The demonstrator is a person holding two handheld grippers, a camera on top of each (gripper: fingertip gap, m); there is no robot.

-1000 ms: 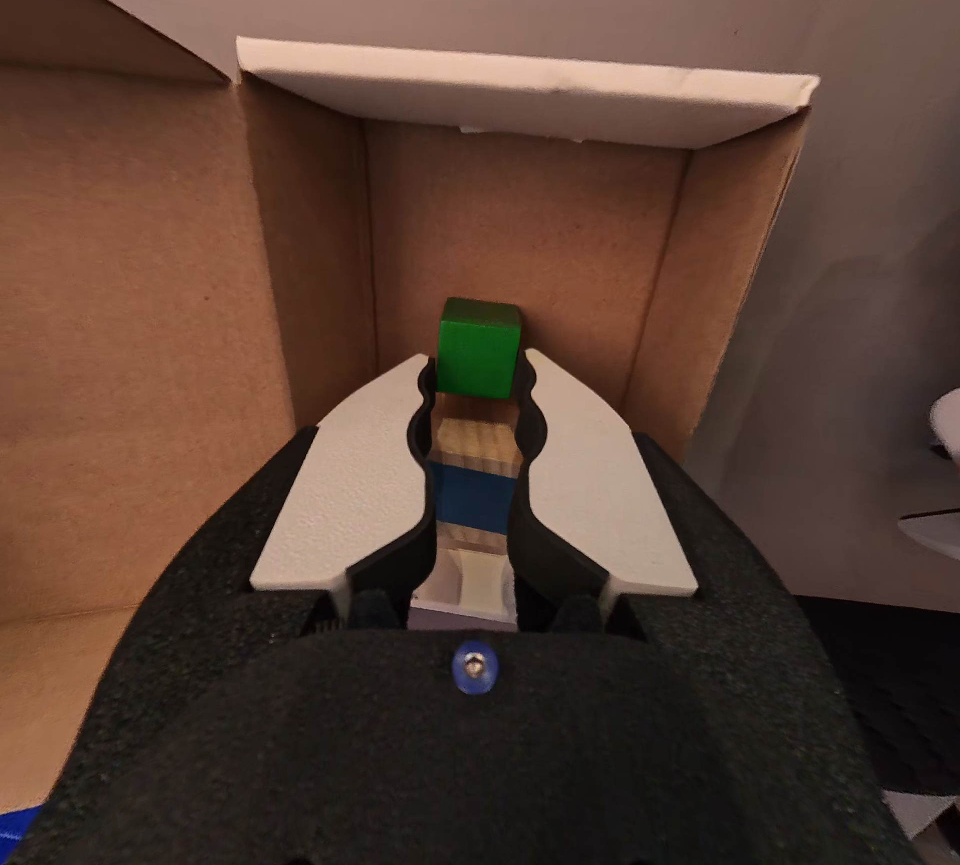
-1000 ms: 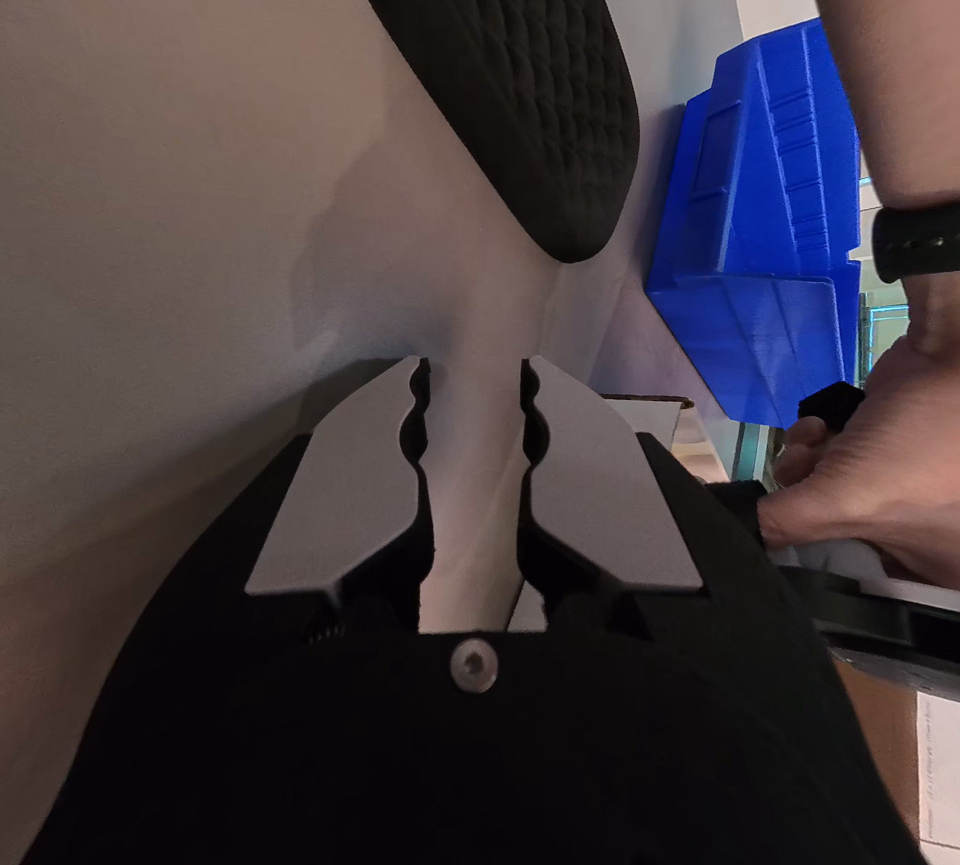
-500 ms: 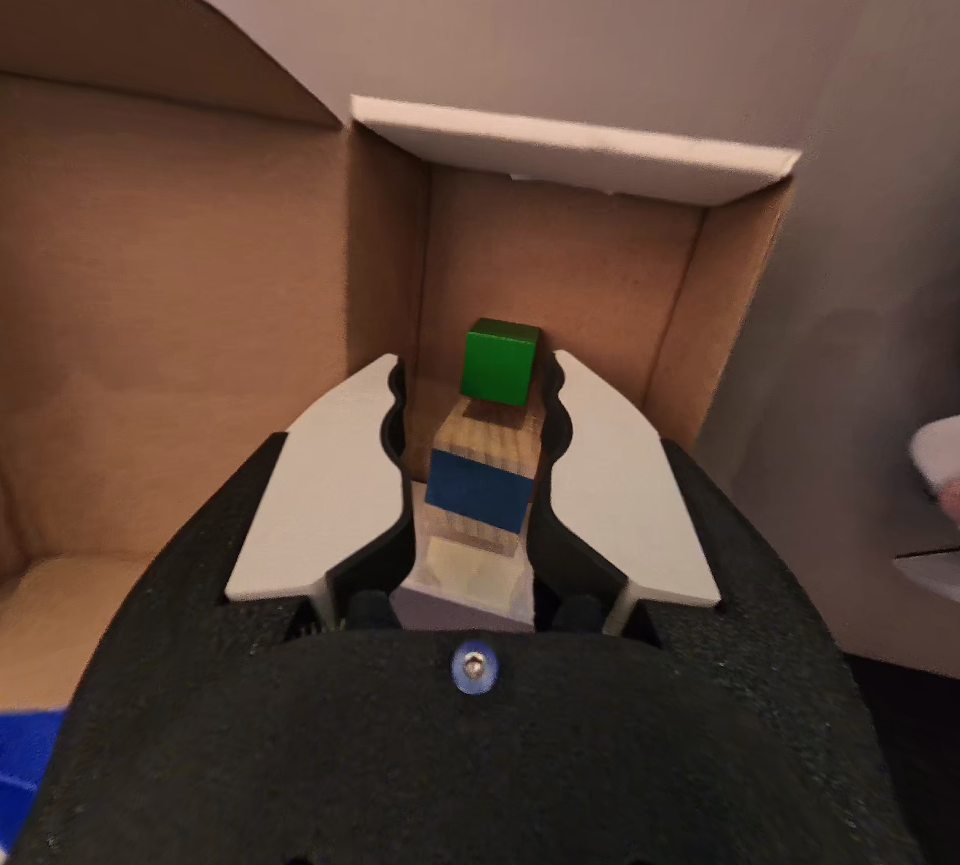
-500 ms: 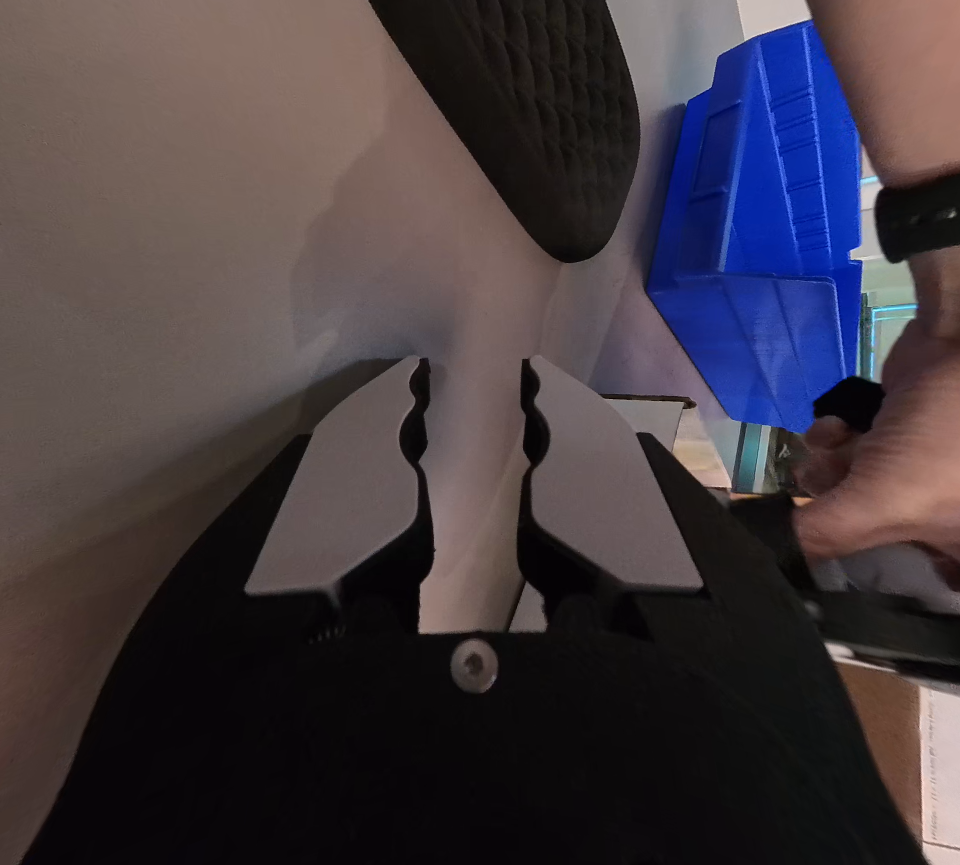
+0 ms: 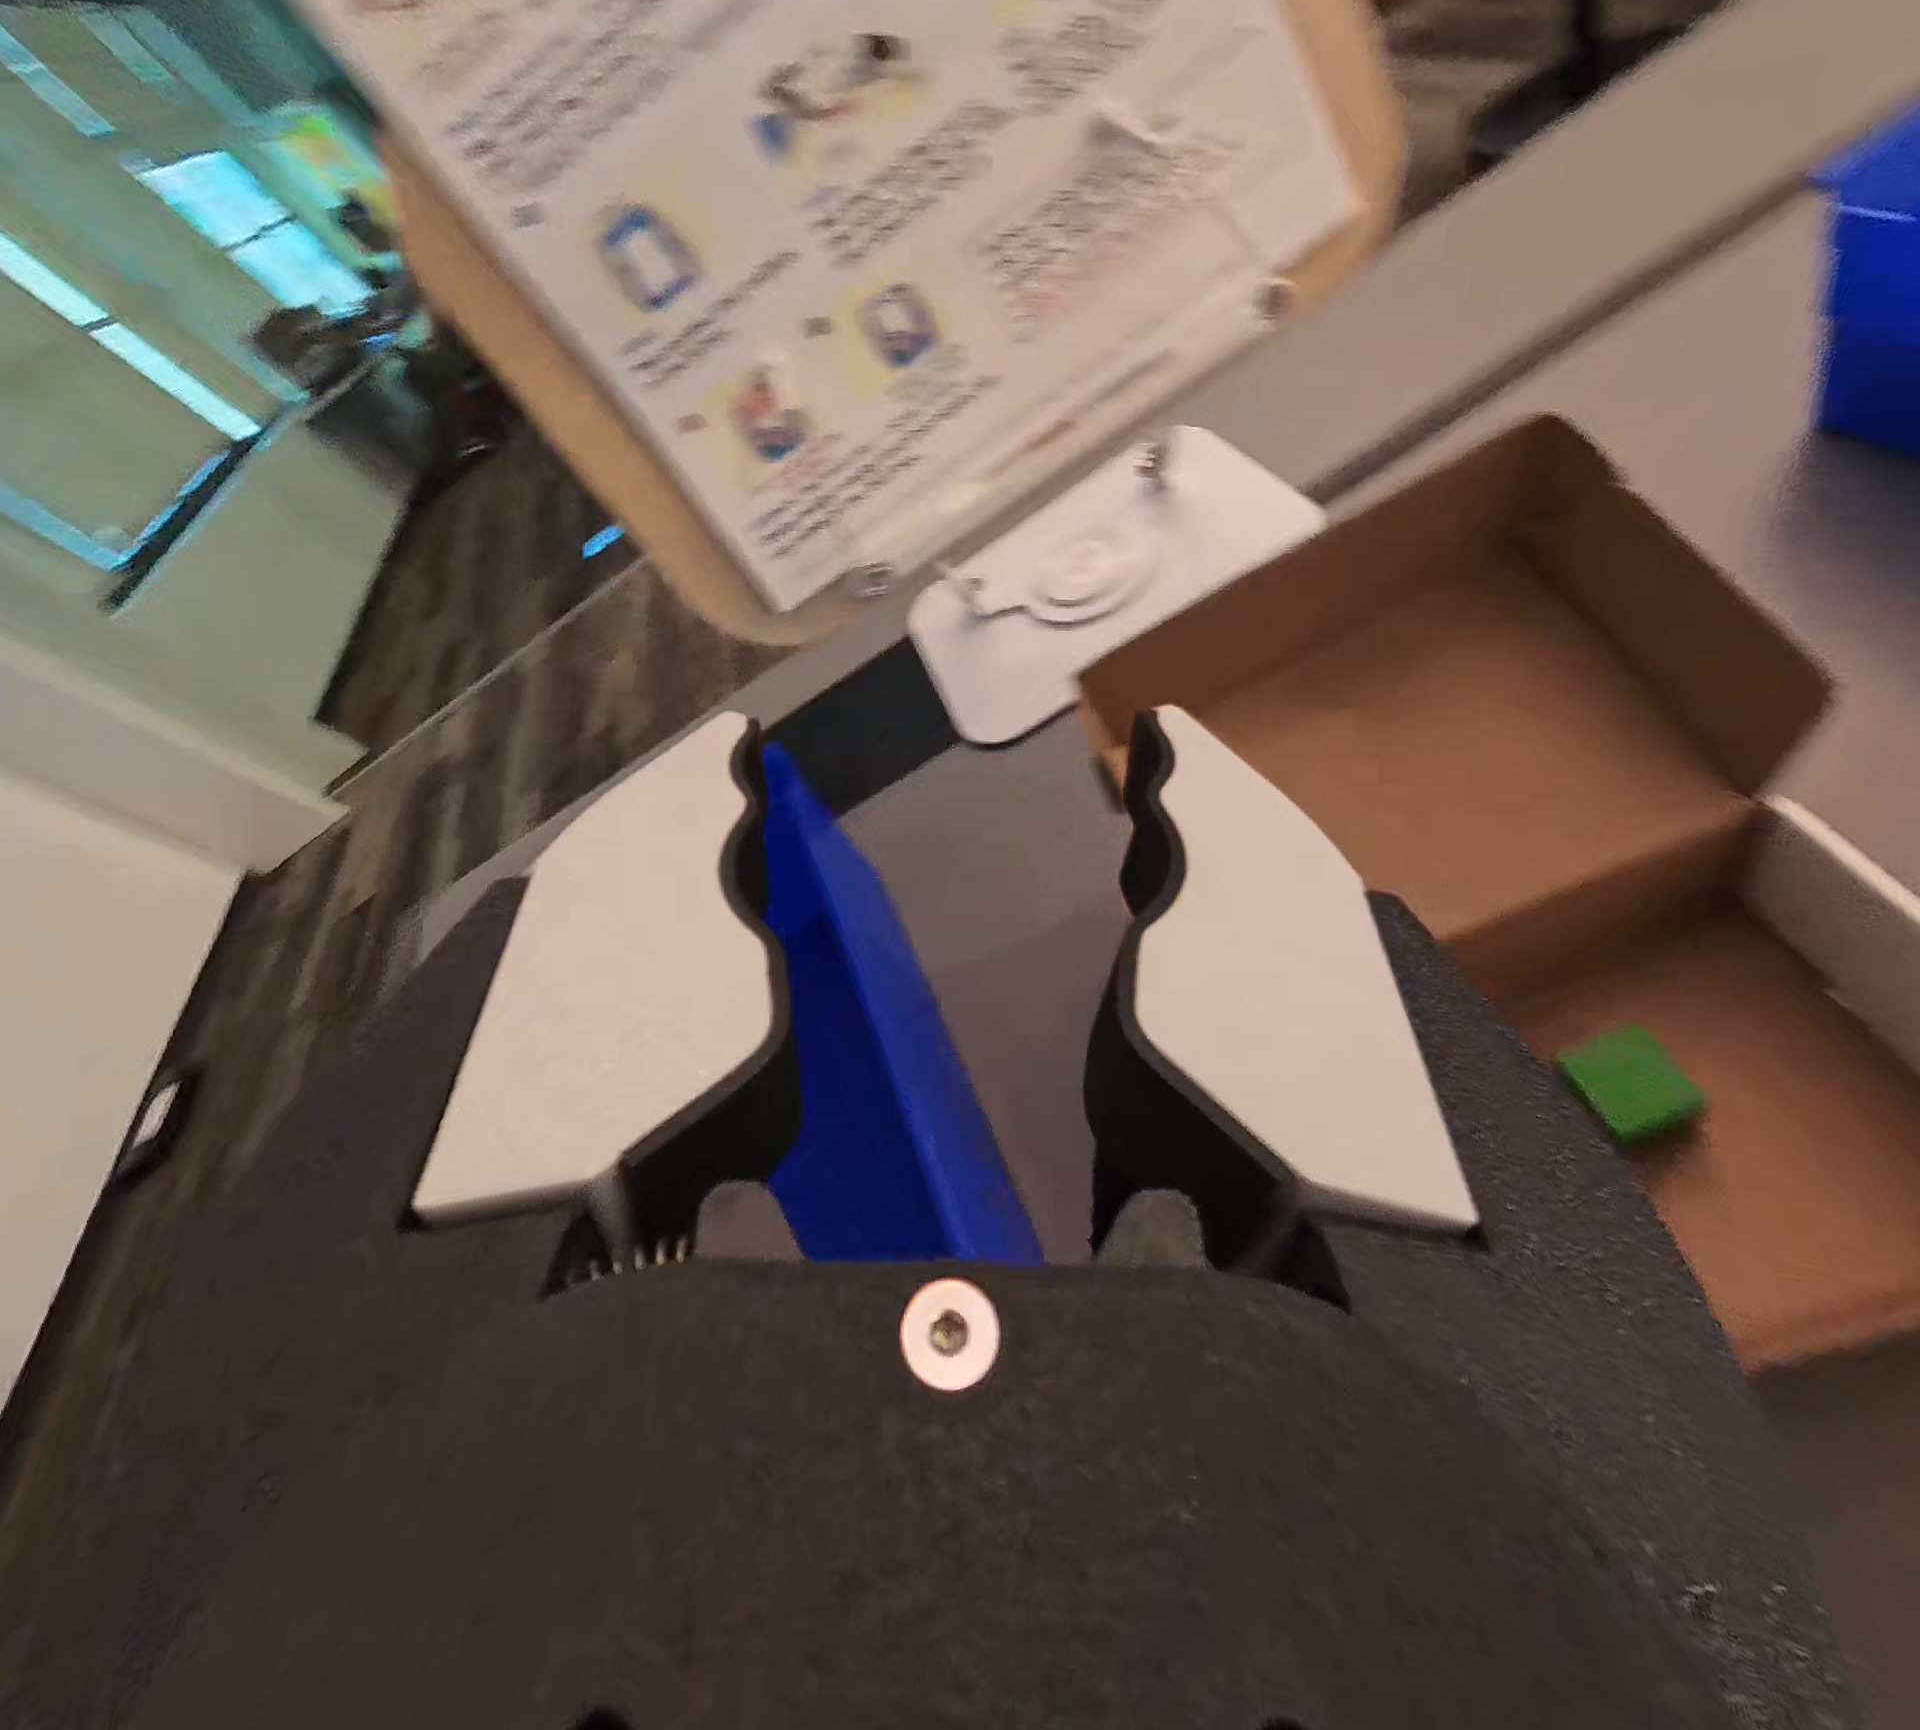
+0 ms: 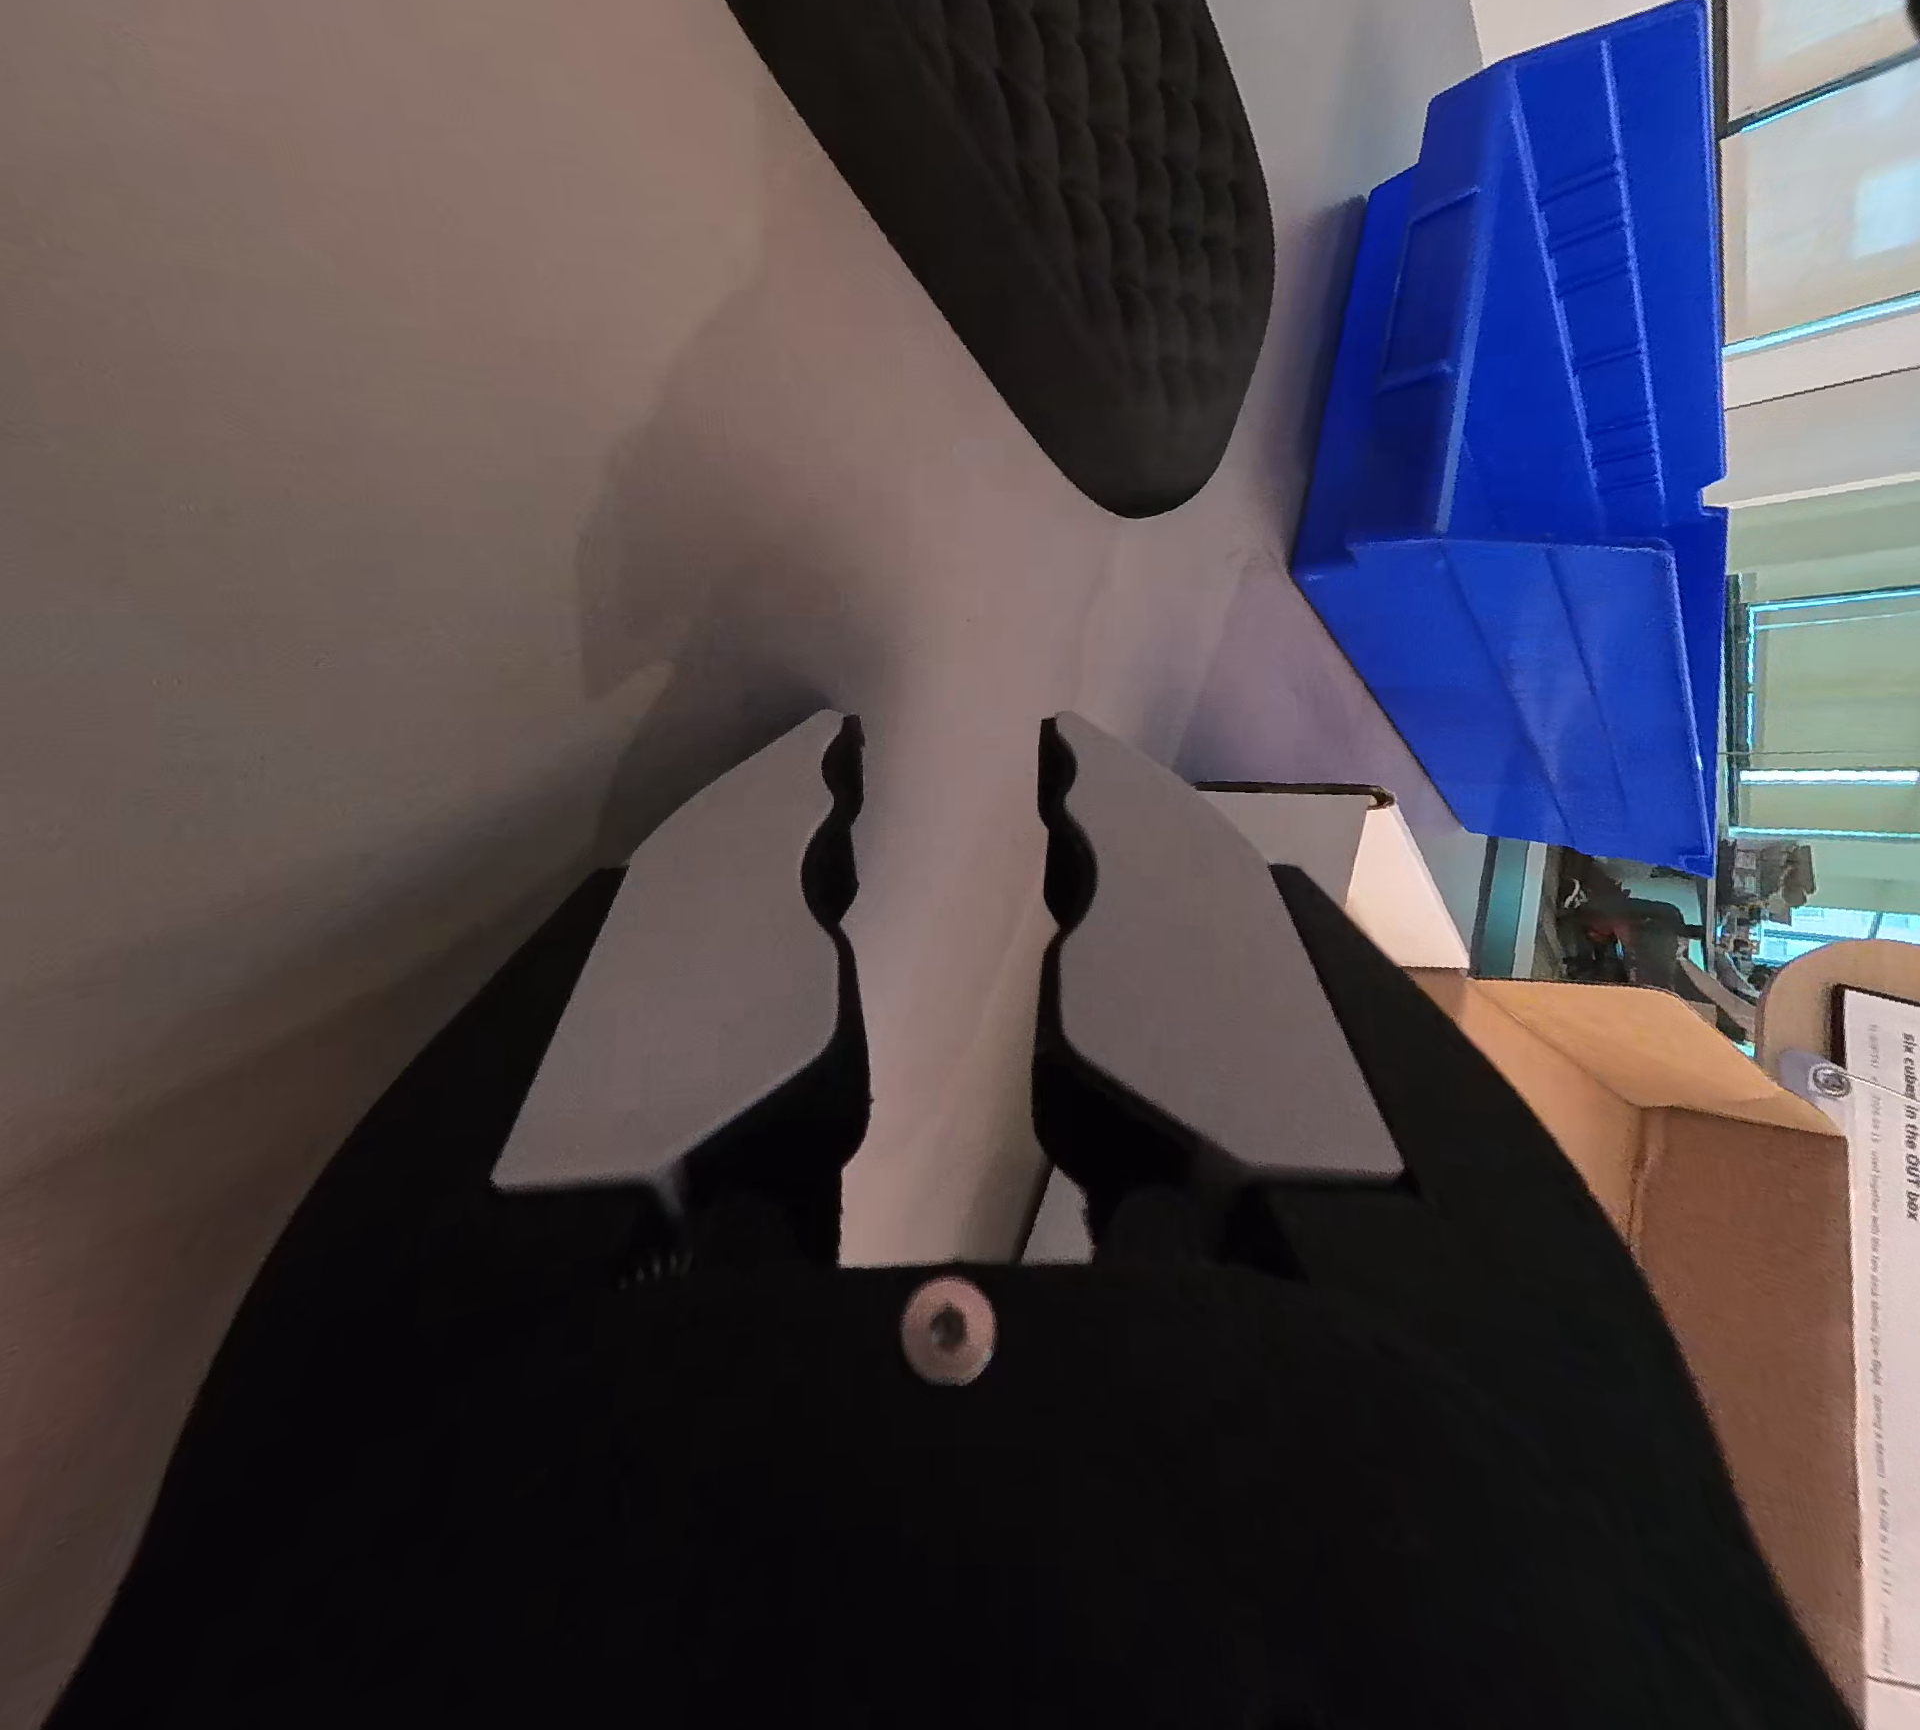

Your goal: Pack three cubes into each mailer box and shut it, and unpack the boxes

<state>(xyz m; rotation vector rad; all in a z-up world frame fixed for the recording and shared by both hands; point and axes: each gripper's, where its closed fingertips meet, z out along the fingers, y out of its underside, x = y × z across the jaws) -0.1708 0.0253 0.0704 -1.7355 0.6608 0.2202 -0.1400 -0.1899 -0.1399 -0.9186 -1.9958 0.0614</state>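
In the left wrist view an open brown mailer box point(image 5: 1704, 600) lies to the right of my left gripper point(image 5: 945, 724). A green cube point(image 5: 1631, 1096) lies on the cardboard floor of its nearer half. My left gripper is open wide and empty, off the box's left side. A blue plastic edge point(image 5: 873, 1005) shows between its fingers, over a dark surface. My right gripper point(image 6: 945, 724) is open with a narrow gap, holds nothing, and points along the white table point(image 6: 312, 433). No other cube is in view.
A wooden sign board point(image 5: 810, 153) with a printed sheet stands on a white base point(image 5: 1101, 589) behind the box. A blue bin point(image 6: 1538, 485), a black mat point(image 6: 987, 122), a small white box point(image 6: 1320, 839) and a cardboard box point(image 6: 1714, 1265) show in the right wrist view. Left tips to right tips: about 30 cm. The green cube point(image 5: 1631, 1096) lies around 15 cm away from my right fingertips.
My left gripper let go of the blue and wood cube, opened wide and swung out of the box to its left. The hand has left the right wrist view. My right gripper has not moved.
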